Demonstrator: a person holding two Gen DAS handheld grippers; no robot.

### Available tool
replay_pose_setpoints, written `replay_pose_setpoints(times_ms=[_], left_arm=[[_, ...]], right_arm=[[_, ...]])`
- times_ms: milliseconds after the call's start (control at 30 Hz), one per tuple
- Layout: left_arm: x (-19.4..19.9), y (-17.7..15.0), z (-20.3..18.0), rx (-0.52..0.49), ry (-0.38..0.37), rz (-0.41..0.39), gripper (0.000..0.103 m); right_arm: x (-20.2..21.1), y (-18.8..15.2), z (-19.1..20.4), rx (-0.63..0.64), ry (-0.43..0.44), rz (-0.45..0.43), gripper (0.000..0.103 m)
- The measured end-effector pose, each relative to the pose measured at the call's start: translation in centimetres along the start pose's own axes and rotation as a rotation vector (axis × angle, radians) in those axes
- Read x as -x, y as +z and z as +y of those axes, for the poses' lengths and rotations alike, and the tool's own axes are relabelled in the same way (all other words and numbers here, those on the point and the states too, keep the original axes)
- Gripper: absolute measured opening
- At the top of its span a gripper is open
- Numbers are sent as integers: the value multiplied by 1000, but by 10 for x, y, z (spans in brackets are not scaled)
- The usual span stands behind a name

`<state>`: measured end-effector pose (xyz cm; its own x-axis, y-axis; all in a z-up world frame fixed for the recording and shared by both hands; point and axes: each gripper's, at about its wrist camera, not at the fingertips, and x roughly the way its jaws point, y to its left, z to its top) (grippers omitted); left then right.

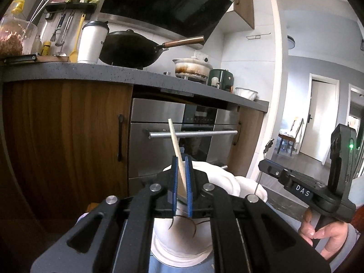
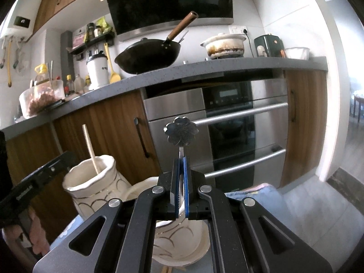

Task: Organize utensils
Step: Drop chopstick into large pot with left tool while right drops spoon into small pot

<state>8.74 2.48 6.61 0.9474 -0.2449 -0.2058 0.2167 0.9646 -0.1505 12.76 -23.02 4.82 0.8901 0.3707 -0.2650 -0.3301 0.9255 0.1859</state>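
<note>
A: Where did the spoon (image 2: 181, 134) sit?
B: Upright, clamped in the right hand-held gripper (image 2: 181, 182), directly above a jar (image 2: 168, 232).
A: And the left hand-held gripper (image 1: 181, 188)?
B: Slightly parted around the stick (image 1: 176, 145), which leaned inside the other jar (image 2: 91, 182).

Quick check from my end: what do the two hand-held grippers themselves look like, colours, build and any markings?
Both match: the left hand-held gripper and the right hand-held gripper have black angular linkage frames with round silver rivets and two flat blue finger pads. Seen from the left wrist view, the right unit's black body carries white "DAS" lettering and a small green light. No cables show.
</note>
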Motion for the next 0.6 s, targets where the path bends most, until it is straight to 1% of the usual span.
replay_pose_setpoints(times_ms=[33, 67, 100, 133, 167, 200, 233, 267, 300, 333, 400, 433, 500, 600], left_arm=[[2, 0, 0, 0, 6, -3, 20], [4, 0, 1, 1, 13, -9, 34], [5, 0, 1, 2, 18, -15, 43], [9, 0, 1, 0, 23, -24, 46], [10, 0, 1, -2, 25, -25, 48], [12, 0, 1, -2, 28, -24, 53], [14, -1, 1, -2, 30, -23, 57], [16, -2, 1, -3, 32, -21, 64], [18, -4, 1, -5, 34, -19, 69], [21, -5, 0, -8, 38, -19, 71], [25, -8, -1, -12, 38, -19, 80], [28, -9, -2, -11, 36, -21, 82], [33, -13, -3, -11, 35, -22, 91], [38, -17, -6, -23, 39, -23, 97]], right_arm=[[0, 0, 0, -1, -1, 2, 4], [0, 0, 0, -2, -2, 1, 7], [1, 0, -1, -5, -6, 2, 14], [2, 1, -2, -8, -7, 2, 18], [3, 1, -3, -14, -5, 0, 29], [6, 2, -4, -22, -6, -8, 38], [9, 3, -4, -26, -6, -15, 42], [12, 3, -4, -28, -6, -21, 49], [17, 3, -5, -30, -7, -29, 58], [20, 3, -5, -31, -9, -33, 64], [29, 1, -6, -35, -9, -38, 81], [32, 0, -6, -37, -6, -37, 84], [42, -3, -8, -44, -8, -39, 94], [56, -8, -12, -54, -29, -46, 97]])
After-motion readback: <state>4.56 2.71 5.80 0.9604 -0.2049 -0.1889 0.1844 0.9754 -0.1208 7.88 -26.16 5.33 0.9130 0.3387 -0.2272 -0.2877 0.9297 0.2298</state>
